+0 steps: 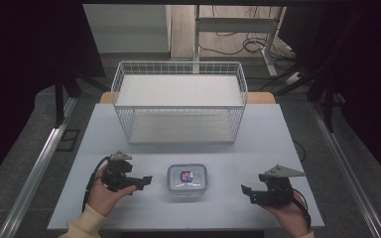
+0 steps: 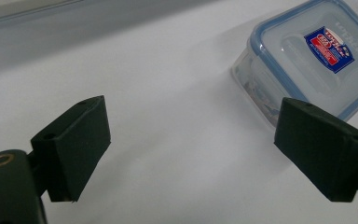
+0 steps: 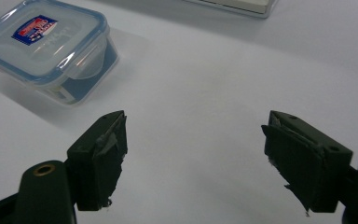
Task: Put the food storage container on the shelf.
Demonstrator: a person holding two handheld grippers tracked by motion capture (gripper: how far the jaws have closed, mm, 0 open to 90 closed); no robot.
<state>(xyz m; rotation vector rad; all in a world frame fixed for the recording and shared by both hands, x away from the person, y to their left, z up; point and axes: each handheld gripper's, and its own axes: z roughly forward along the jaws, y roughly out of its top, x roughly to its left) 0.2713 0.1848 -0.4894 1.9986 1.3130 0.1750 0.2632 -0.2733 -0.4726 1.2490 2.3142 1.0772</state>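
A small clear food container [image 1: 187, 178] with a blue-rimmed snap lid and a red and blue label stood on the white table [image 1: 278, 134], near its front edge. All places below are given from this container.

The left gripper [image 1: 146, 180] was held by the person's left hand [image 1: 104, 196] just to the left of the container, its jaws pointing toward it but not touching it. In the left gripper view the two black jaws stood wide apart with nothing between them, and the container [image 2: 314, 60] lay beyond the right jaw.

The right gripper [image 1: 245, 193] was held by the right hand [image 1: 290, 213] to the right of the container, farther off than the left one. Its jaws were also spread wide and empty; the container [image 3: 46, 46] lay ahead of them, to the left.

Behind the container stood a white wire basket [image 1: 178, 101], well apart from it.
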